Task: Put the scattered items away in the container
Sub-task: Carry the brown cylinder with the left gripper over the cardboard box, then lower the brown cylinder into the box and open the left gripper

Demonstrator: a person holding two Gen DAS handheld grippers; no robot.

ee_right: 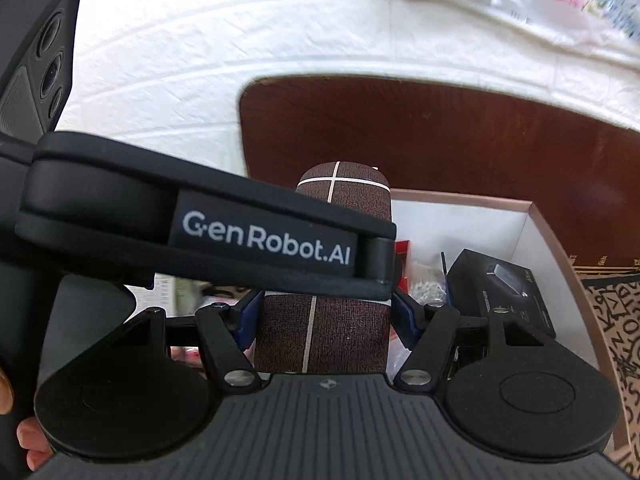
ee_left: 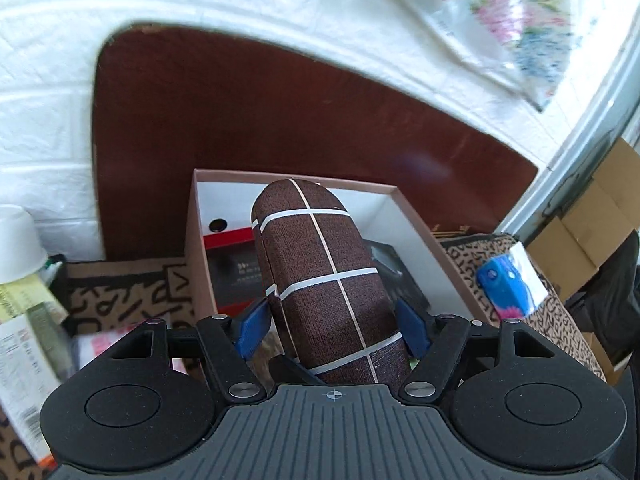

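Both grippers clamp the same brown case w/ white grid lines point(ee_left: 320, 280), one at each end, and it hangs over the open box point(ee_left: 192, 240), which is the landmark here.

Left gripper point(ee_left: 332, 322): tilted down-forward toward the box. Blue pads point(ee_left: 254, 330) press on both flanks of the case near its lower end; jaws held apart only by the case's width. Case runs up and away from the tool, its rounded far end above the box interior, over the red-and-black pkg point(ee_left: 228, 240) inside.

Right gripper point(ee_right: 324, 318): also pitched down at the box, blue pads point(ee_right: 406, 316) tight on the case point(ee_right: 344, 200) sides, so it's pinching the case too. The left tool's black body point(ee_right: 200, 224) w/ white lettering crosses in front, hiding the case's middle. Fingertips of the person's hand point(ee_right: 24, 436) show at the bottom-left edge of that view.

Inside the box: black carton point(ee_right: 504, 292) at right, small white bits point(ee_right: 428, 280) beside it. Box sits on patterned cloth point(ee_left: 120, 284); blue-pink packet point(ee_left: 508, 280) lies on the cloth right of the box. Behind the box, dark red-brown board point(ee_left: 280, 120) against white wall point(ee_left: 48, 80).
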